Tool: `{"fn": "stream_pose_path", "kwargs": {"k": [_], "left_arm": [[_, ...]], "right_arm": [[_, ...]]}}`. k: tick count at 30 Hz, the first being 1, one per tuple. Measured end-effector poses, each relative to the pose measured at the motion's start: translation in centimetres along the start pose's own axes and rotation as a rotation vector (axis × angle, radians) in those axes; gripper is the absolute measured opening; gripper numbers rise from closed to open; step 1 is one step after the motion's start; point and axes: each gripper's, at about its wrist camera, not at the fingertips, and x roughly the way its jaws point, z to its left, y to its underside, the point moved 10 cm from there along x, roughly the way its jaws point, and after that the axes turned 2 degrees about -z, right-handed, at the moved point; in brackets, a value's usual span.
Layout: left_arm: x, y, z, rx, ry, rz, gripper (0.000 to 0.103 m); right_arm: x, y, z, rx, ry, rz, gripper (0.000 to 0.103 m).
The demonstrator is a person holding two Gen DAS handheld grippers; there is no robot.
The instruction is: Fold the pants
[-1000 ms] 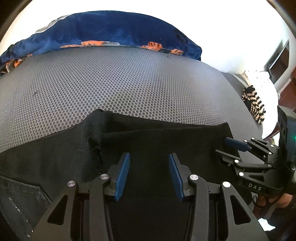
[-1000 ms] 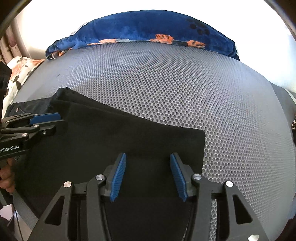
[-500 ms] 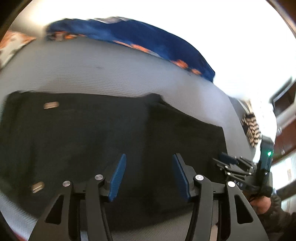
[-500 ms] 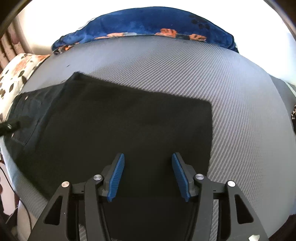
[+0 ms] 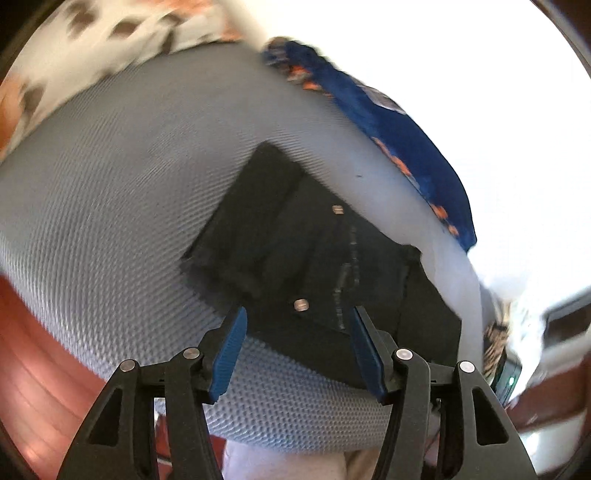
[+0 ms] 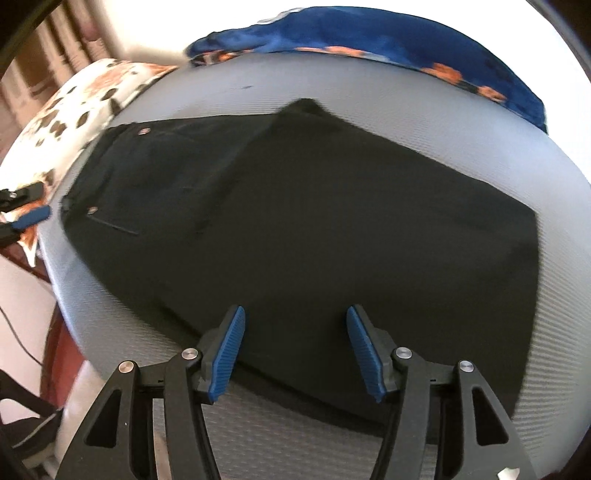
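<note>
Black pants (image 6: 314,229) lie folded flat on the grey mesh bed (image 6: 424,122), waistband toward the spotted pillow (image 6: 74,103). Both the left gripper (image 5: 295,350) and right gripper (image 6: 293,349) hover empty, jaws wide. A one-layer pinch could drag the fold crooked. Beyond the pants lies a blue blanket (image 6: 369,33).

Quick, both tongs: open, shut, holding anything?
Left tongs: open, holding nothing.
Right tongs: open, holding nothing, above the black pants.

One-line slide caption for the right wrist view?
Open right gripper hovers over black pants lying flat on grey mesh mat.
</note>
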Motion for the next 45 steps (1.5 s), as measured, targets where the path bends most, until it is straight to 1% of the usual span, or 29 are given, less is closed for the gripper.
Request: {"fn": "stream_pose_path", "kwargs": {"k": [1, 2, 3, 5, 7, 8, 10, 13, 14, 16, 18, 21, 24, 25, 27, 31, 34, 36, 37, 38, 39, 41, 42, 43, 45], "left_arm": [[0.1, 0.1, 0.6, -0.043, 0.025, 0.010, 0.058], [0.3, 0.1, 1.2, -0.085, 0.049, 0.020, 0.058], [0.6, 0.2, 1.9, -0.136, 0.073, 0.030, 0.058], [1.0, 0.3, 2.6, -0.182, 0.099, 0.038, 0.058], [1.7, 0.3, 3.5, -0.216, 0.105, 0.044, 0.058], [2.1, 0.2, 3.8, -0.232, 0.125, 0.048, 0.058], [2.6, 0.2, 4.8, -0.264, 0.137, 0.061, 0.058], [3.7, -0.1, 5.4, -0.279, 0.157, 0.079, 0.058], [3.8, -0.3, 5.3, -0.277, 0.182, 0.077, 0.058], [4.2, -1.1, 5.0, -0.241, 0.182, 0.072, 0.058], [4.7, -1.6, 4.8, -0.225, 0.202, 0.069, 0.058], [4.8, -2.5, 4.8, -0.247, 0.240, 0.060, 0.061], [4.8, -3.4, 5.4, -0.291, 0.300, 0.048, 0.061], [4.9, -3.6, 5.5, -0.292, 0.303, 0.043, 0.061], [5.2, -4.0, 5.3, -0.270, 0.302, 0.033, 0.061], [5.9, -5.0, 3.9, -0.151, 0.263, 0.012, 0.061], [6.4, -5.1, 3.3, -0.096, 0.257, -0.007, 0.061], [6.7, -5.0, 3.0, -0.046, 0.230, -0.026, 0.055], [6.8, -4.9, 3.0, -0.020, 0.208, -0.032, 0.049], [6.8, -4.8, 3.0, -0.007, 0.198, -0.027, 0.037], [7.1, -4.7, 3.2, -0.019, 0.209, -0.010, 0.033], [7.1, -4.7, 3.5, -0.076, 0.242, 0.006, 0.028], [7.0, -4.9, 3.3, -0.083, 0.244, 0.008, 0.027], [6.8, -5.0, 3.0, -0.071, 0.235, 0.007, 0.026], [5.8, -5.2, 1.5, -0.015, 0.216, -0.011, 0.025]], "right_arm": [[0.0, -0.1, 0.4, 0.003, -0.014, 0.002, 0.055], [-0.1, -0.3, 1.0, 0.017, -0.046, 0.006, 0.059], [-0.1, -0.4, 1.3, 0.034, -0.066, 0.010, 0.061], [-0.4, -0.8, 1.6, 0.059, -0.087, 0.009, 0.062], [-0.7, -1.1, 1.6, 0.061, -0.079, -0.003, 0.062], [-0.9, -1.3, 1.4, 0.064, -0.072, -0.010, 0.063], [-1.1, -1.4, 1.1, 0.077, -0.067, -0.013, 0.064], [-1.0, -1.6, 0.8, 0.095, -0.061, -0.010, 0.064], [-0.9, -1.7, 0.9, 0.097, -0.061, -0.007, 0.064], [-0.6, -1.6, 0.7, 0.099, -0.042, -0.002, 0.064], [-0.3, -1.6, 0.7, 0.106, -0.042, 0.006, 0.064], [0.2, -1.2, 0.5, 0.129, -0.038, 0.025, 0.064], [0.8, -0.6, 0.6, 0.134, -0.023, 0.044, 0.063], [0.8, -0.6, 0.7, 0.131, -0.017, 0.041, 0.063], [0.8, -0.5, 0.9, 0.123, -0.009, 0.045, 0.065], [1.0, -0.5, 0.9, 0.134, -0.005, 0.047, 0.067], [1.1, -0.5, 0.9, 0.139, -0.004, 0.047, 0.069], [1.1, -0.6, 0.9, 0.145, -0.008, 0.045, 0.069], [1.1, -0.6, 0.9, 0.150, -0.010, 0.044, 0.069], [1.0, -0.6, 0.8, 0.155, -0.014, 0.042, 0.069], [1.0, -0.6, 0.8, 0.160, -0.018, 0.040, 0.069], [0.9, -0.8, 0.7, 0.171, -0.024, 0.035, 0.068], [0.8, -0.8, 0.6, 0.176, -0.029, 0.034, 0.068], [0.6, -0.9, 0.4, 0.182, -0.031, 0.031, 0.068], [0.1, -1.2, -0.1, 0.193, -0.031, 0.016, 0.068]]}}
